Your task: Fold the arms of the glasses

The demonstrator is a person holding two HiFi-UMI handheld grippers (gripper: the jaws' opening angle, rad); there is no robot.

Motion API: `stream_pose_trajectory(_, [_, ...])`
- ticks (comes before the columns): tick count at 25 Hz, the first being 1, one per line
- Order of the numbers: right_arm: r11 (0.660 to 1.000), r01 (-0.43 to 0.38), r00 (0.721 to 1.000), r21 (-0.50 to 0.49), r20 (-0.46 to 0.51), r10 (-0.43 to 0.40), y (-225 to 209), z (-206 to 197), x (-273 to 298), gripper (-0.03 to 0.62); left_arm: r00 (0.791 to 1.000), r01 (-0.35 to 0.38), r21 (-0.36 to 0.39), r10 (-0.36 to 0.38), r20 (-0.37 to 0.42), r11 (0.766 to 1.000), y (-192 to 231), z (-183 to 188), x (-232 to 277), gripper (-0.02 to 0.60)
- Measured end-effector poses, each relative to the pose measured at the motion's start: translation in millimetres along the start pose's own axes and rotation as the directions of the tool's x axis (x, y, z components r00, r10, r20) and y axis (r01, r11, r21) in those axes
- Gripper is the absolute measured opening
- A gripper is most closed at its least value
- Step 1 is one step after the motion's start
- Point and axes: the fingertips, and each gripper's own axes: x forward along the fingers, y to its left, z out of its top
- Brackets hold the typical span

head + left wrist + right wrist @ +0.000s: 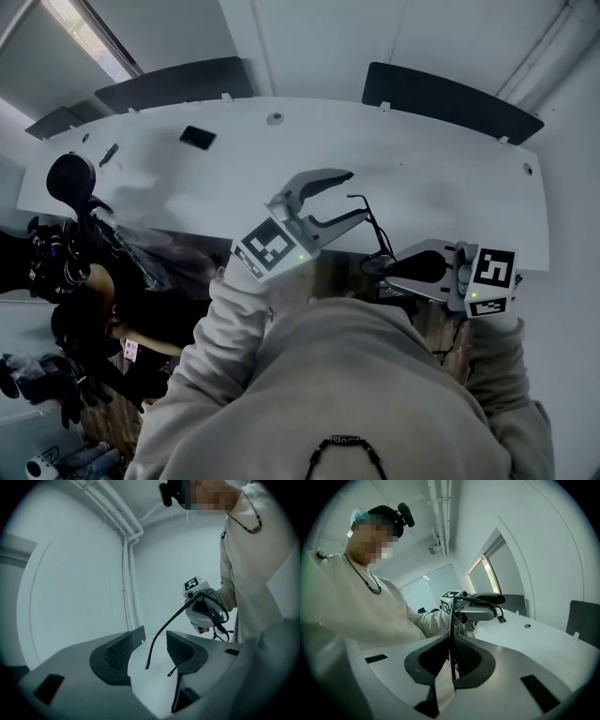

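glasses (377, 264) front partly hidden behind right tongs (392, 272), small dark object (197, 138) on table (422, 159) too small to tell

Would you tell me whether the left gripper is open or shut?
Open. The left gripper's jaws stand wide apart in its own view; a glasses arm reaches between them, unclamped.

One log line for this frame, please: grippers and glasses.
right gripper: shut on glasses | left gripper: open, glasses arm between jaws, untouched | glasses: in air above white table, that arm not folded
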Motion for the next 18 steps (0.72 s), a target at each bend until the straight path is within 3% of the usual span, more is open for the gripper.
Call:
stream_pose_trajectory(4, [0.999, -0.03, 0.998, 0.01, 0.049, 0.03, 13, 8, 3, 0.05, 1.0, 0.008, 0.067, -0.007, -0.011, 0.998, -6, 6, 4, 0.196])
stream_pose_trajectory(9, [1.0, -0.001, 0.998, 0.006, 0.066, 0.0, 13, 11, 4, 0.049, 1.0, 0.03, 0.086, -0.03, 0.002, 0.996, -11, 10, 7, 0.063])
stream_pose_trajectory(18, [0.998, 0.057, 0.992, -0.031, 0.111, -0.053, 15, 23, 3, 0.049, 0.996, 0.077, 0.038, -0.078, 0.032, 0.996, -13, 15, 10, 0.044])
